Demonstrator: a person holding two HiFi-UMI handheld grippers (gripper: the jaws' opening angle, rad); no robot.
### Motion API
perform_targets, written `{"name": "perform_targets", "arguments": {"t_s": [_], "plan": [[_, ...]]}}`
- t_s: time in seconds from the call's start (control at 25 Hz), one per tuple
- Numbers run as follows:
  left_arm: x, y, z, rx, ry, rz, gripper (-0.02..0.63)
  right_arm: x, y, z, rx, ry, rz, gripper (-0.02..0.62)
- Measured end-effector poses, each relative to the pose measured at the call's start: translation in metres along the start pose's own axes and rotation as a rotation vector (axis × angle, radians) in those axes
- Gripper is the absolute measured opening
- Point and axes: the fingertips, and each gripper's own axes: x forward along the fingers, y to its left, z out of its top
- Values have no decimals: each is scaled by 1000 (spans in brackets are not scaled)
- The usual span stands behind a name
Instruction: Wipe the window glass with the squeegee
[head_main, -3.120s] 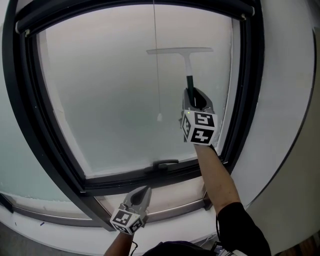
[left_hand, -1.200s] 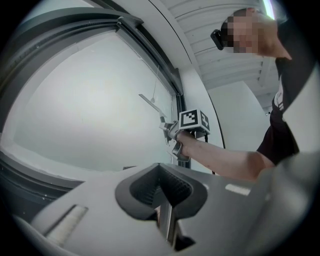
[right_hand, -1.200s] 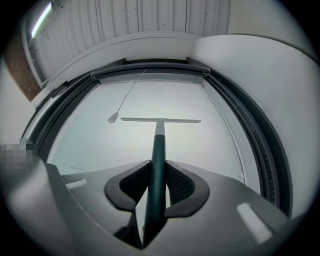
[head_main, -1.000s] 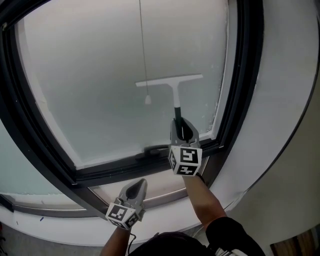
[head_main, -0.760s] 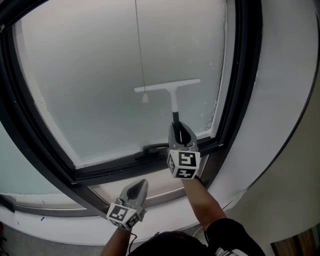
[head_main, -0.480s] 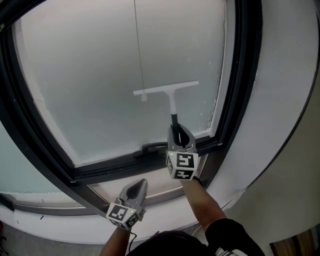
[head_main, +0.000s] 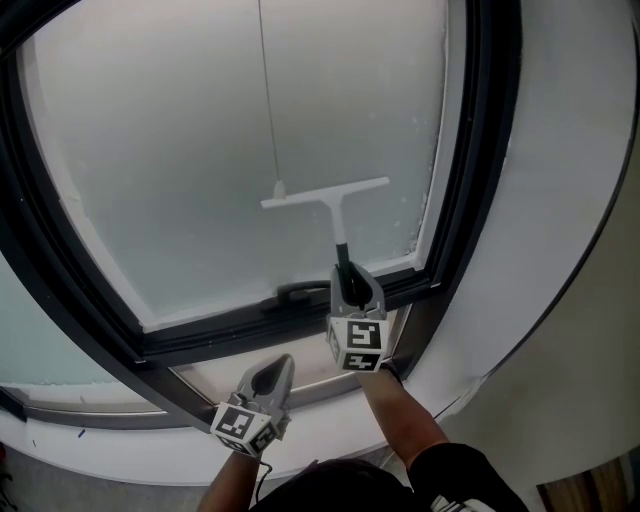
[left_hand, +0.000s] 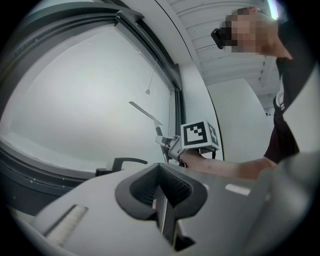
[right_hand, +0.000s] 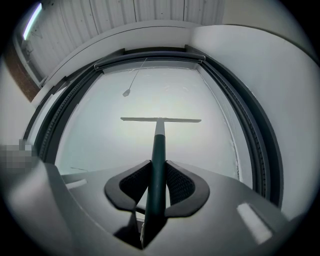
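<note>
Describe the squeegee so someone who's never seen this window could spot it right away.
Look at the frosted window glass in its dark frame. Low on its right half, a white T-shaped squeegee sits against the pane, its dark shaft shut in the right gripper. Unlike the thin hanging cord beside it and the dark window handle below, it has a wide white blade.

Soft daylight through frosted window glass (head_main: 200, 150), fisheye curvature, dark vignetted corners

White squeegee (head_main: 326, 195) low on window glass (head_main: 170, 140)
</note>
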Motion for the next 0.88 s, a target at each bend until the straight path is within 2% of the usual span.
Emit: {"name": "perform_targets", "arguments": {"t_s": [0.2, 0.36, 0.56, 0.76, 0.88], "plan": [[0, 0, -10, 16, 27, -6, -2, -7, 1, -16, 14, 25, 5, 94], [1, 0, -13, -15, 23, 2, -2, -14, 0, -28, 5, 38, 4, 94], [1, -3, -18, 19, 48, -7, -2, -20, 1, -40, 11, 63, 15, 94], [0, -4, -18, -12, 41, -1, -1, -27, 0, -48, 21, 84, 13, 95], [0, -5, -17, -3, 43, 1, -2, -32, 1, -56, 34, 101, 11, 94]]}}
